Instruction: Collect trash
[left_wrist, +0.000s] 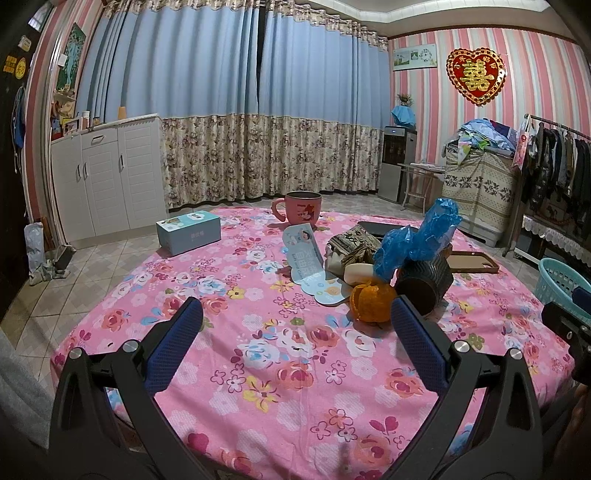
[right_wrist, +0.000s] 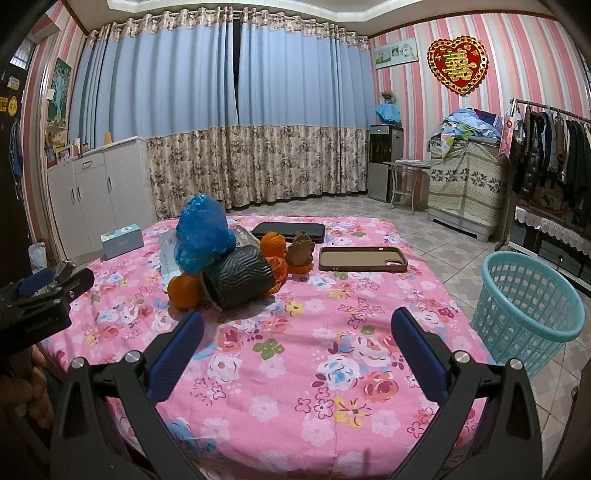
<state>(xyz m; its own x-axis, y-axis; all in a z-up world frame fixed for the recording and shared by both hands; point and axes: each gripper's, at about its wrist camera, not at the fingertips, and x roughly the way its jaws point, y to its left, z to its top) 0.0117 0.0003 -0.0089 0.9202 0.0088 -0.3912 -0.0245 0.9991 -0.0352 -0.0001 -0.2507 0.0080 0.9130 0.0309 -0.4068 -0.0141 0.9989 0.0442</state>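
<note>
The left gripper (left_wrist: 295, 332) has its jaws spread wide with nothing between them, only the pink flowered cloth of the table (left_wrist: 258, 369) under them. Just ahead of its right finger lies an orange peel (left_wrist: 371, 301), and touching that peel, a little further out, is a dark ribbed cup (left_wrist: 424, 284) lying on its side with a crumpled blue plastic bag (left_wrist: 417, 236) coming out of it. Ahead of the jaws, more to the middle, a light blue paper card (left_wrist: 314, 269) lies on the cloth, and behind it some brown patterned wrappers (left_wrist: 354, 243). Far ahead stands a pink mug (left_wrist: 301, 210), and far ahead to the left a light blue box (left_wrist: 188, 232). The right gripper (right_wrist: 297, 332) is also wide open and holds nothing. Ahead of its left finger is the same pile: the cup (right_wrist: 240, 277), the bag (right_wrist: 203, 234) and orange peels (right_wrist: 184, 291). Ahead of its right finger, well apart, a brown phone case (right_wrist: 364, 258) lies flat, and beyond it a black case (right_wrist: 288, 230). To the right of the jaws, beside the table, a turquoise basket (right_wrist: 528, 306) stands on the tiled floor
</note>
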